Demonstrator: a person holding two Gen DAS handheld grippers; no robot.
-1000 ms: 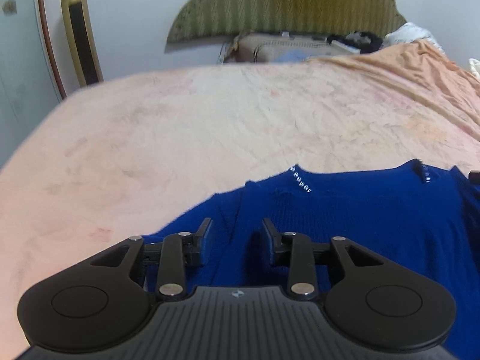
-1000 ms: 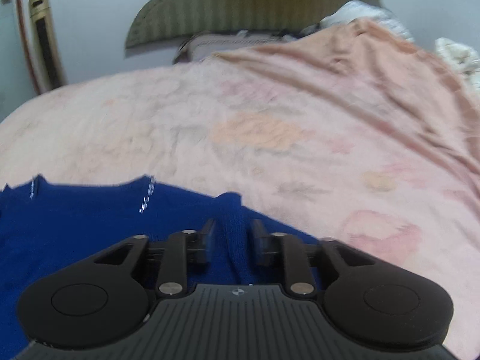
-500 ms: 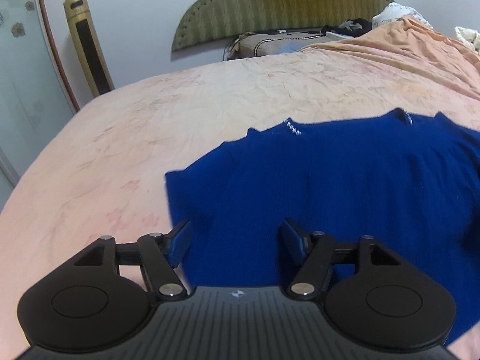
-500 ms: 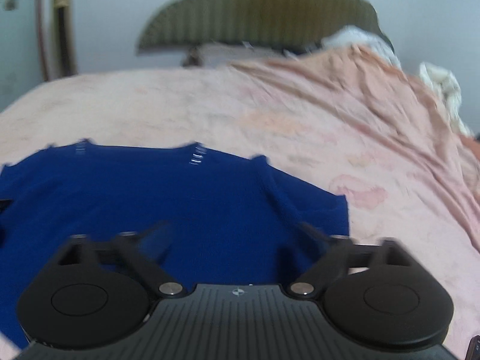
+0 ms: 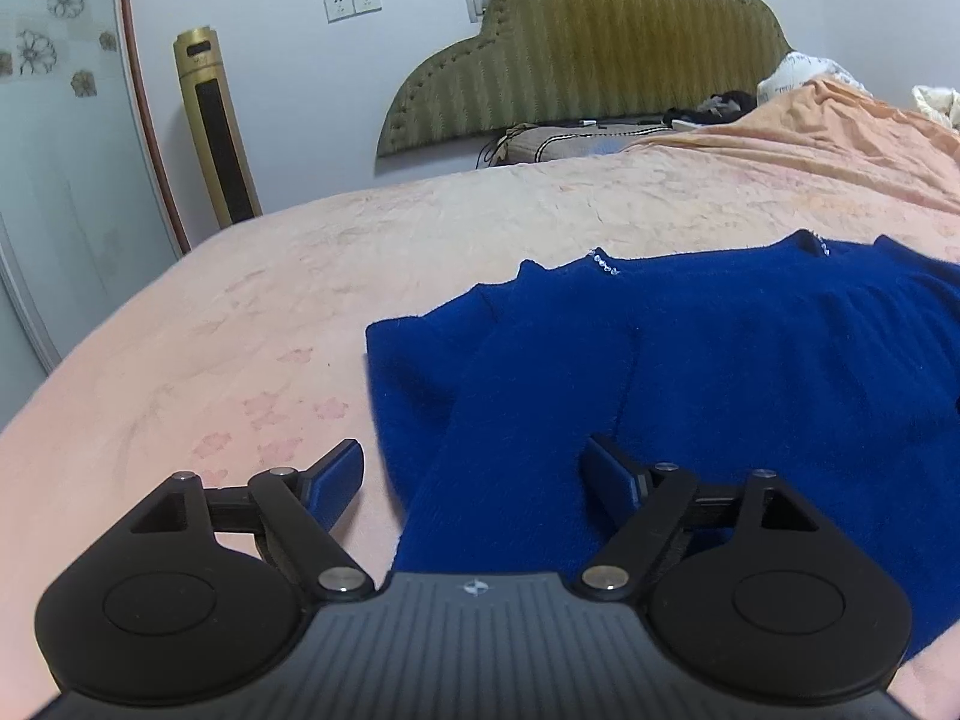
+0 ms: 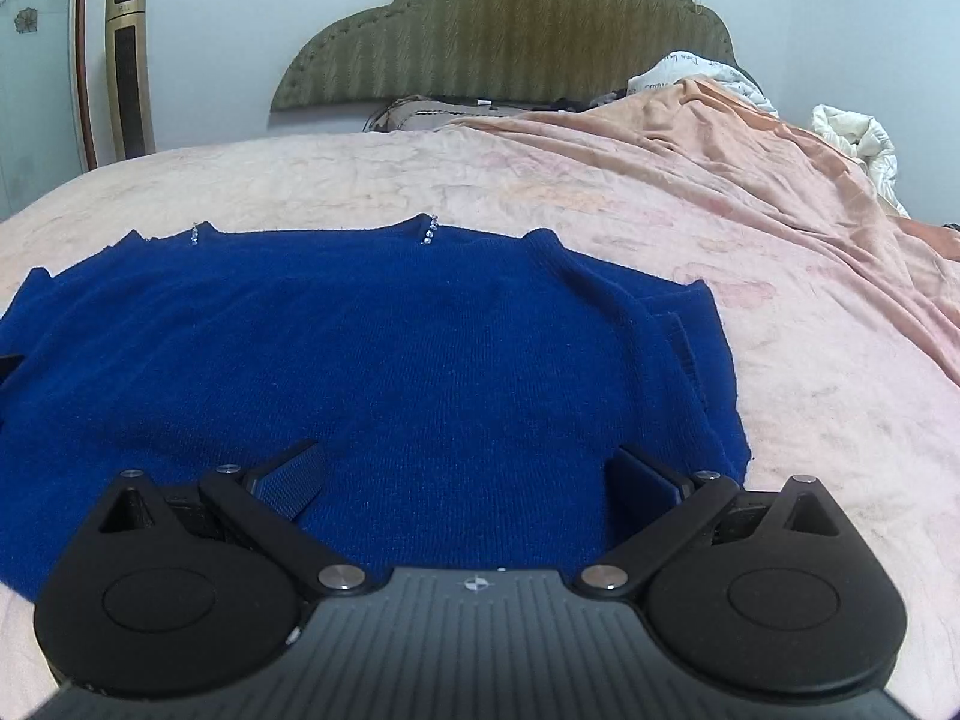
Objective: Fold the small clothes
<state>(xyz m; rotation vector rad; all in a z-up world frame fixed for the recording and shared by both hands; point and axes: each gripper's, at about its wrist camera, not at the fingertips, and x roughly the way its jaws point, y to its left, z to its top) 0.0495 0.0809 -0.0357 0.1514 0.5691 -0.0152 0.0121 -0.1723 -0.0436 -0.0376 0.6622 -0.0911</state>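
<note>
A dark blue knitted sweater [image 6: 384, 360] lies flat on the pink bedsheet [image 6: 780, 324], neckline away from me, with small beads at the collar. Both sleeves are folded in along its sides. In the left wrist view the sweater [image 5: 720, 372] fills the right half, and its folded left sleeve runs between the fingers. My left gripper [image 5: 477, 471] hovers over that left edge, jaws still opening, pads not pressing the fabric. My right gripper [image 6: 468, 477] stands wide open over the sweater's lower right part, gripping nothing.
A green padded headboard [image 6: 504, 36] and pillows stand at the far end of the bed. A rumpled orange blanket [image 6: 750, 144] lies along the right side. A gold tower fan [image 5: 216, 132] stands by the wall at left. Bare sheet [image 5: 210, 324] lies left of the sweater.
Both grippers opened and let go of the sweater, then drew back toward me. More of the sweater now shows, lying flat with its sleeves folded in.
</note>
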